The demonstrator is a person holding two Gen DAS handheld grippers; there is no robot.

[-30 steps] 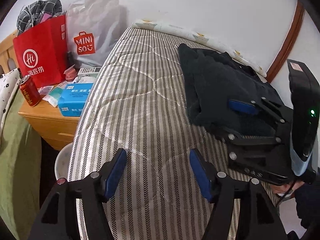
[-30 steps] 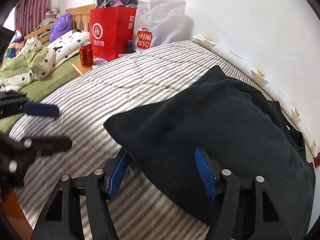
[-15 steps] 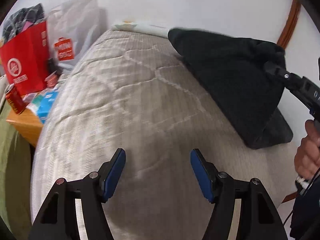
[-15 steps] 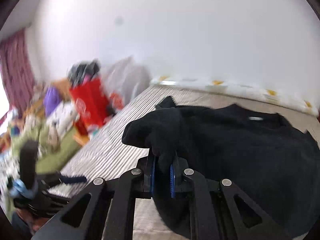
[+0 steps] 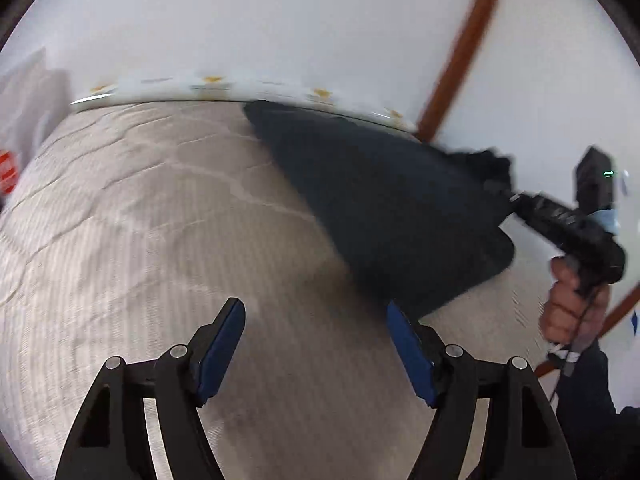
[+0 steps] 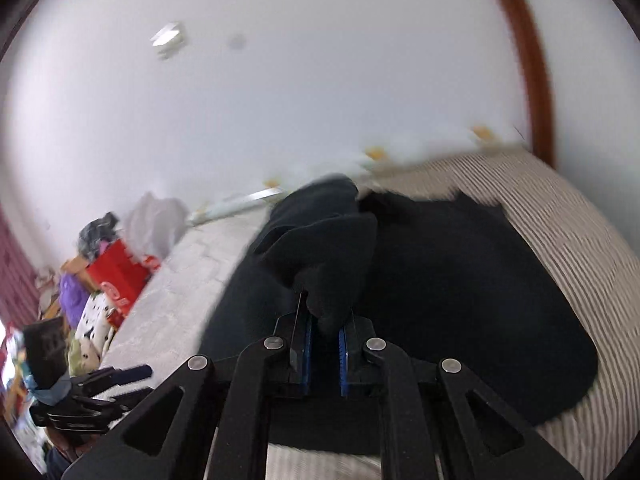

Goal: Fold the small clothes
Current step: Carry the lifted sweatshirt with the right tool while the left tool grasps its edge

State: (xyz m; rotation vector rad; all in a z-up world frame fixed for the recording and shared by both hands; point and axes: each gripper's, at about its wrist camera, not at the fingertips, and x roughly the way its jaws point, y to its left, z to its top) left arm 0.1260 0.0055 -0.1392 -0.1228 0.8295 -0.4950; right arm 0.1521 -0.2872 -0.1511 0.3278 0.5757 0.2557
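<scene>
On the left we hold our left claw spread wide and empty above the striped bed. To its right the black garment lies on the bed by the wall, one edge pulled up off the cover. Farther right our right claw is clenched on a bunched fold of that garment, lifting it while the rest drapes over the bed. In the right wrist view, a red bag stands beyond the bed's far end.
</scene>
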